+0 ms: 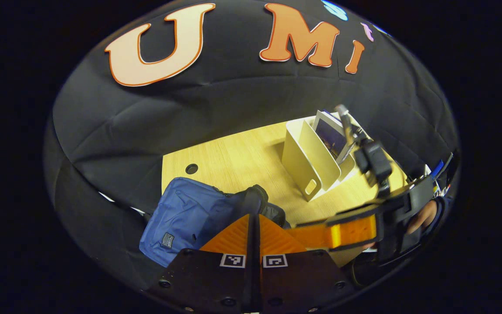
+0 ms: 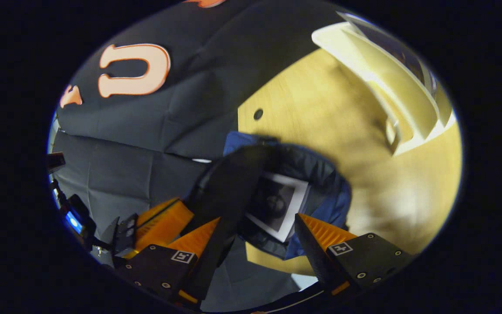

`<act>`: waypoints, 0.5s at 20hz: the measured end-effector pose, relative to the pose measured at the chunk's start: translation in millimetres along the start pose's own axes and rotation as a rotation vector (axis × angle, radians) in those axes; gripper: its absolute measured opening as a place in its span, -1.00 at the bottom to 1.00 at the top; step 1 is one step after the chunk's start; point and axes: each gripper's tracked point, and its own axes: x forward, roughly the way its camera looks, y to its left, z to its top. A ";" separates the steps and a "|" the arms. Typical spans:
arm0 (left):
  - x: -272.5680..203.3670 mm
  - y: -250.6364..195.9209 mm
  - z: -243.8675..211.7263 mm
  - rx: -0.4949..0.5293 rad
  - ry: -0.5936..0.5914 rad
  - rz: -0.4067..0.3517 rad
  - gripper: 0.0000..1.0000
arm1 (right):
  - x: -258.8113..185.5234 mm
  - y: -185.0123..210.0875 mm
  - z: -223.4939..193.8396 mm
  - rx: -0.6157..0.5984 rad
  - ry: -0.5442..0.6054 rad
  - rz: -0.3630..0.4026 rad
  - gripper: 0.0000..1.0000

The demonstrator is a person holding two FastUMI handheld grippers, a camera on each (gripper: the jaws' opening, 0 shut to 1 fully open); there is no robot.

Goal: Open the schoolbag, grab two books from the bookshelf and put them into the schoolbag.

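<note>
While my left gripper point(image 1: 253, 218) pinches the schoolbag point(image 1: 185, 218) flap up, jaws together on it, my right gripper point(image 2: 255, 235) hangs open over one book point(image 2: 277, 205) already inside. Next I fetch the second from the bookshelf point(image 1: 307, 161).

Both views are dim overall, and the wooden surface point(image 1: 242, 161) is the brightest area, lit from above. In the left gripper view the focus is fairly sharp ahead of the left gripper point(image 1: 254, 231). The cream file holder point(image 1: 310, 159) casts a soft shadow on the surface beside it, and lines bow strongly toward the edges. The right gripper view is softer: motion blur smears the file holder point(image 2: 390, 83) far ahead and the black strap point(image 2: 229, 183) just ahead of the right gripper point(image 2: 257, 235). A pale glare patch sits on the surface point(image 2: 403, 205) near that gripper. A small blue light glows at the lower left edge.
</note>
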 end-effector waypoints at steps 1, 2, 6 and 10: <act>1.8 -1.9 -1.2 0.005 0.004 0.001 -0.99 | -18.0 -10.9 17.7 -0.042 -0.047 -0.041 0.90; 4.0 -4.1 -2.3 0.002 0.007 -0.004 -0.99 | -35.9 -20.9 36.5 -0.083 -0.086 -0.076 0.90; 4.6 -5.0 -5.2 -0.019 0.011 0.004 -0.99 | -100.9 -64.2 114.9 -0.199 -0.223 -0.258 0.90; 5.0 -6.9 -6.8 -0.031 0.016 0.008 -0.99 | -136.5 -109.7 168.5 -0.306 -0.222 -0.457 0.89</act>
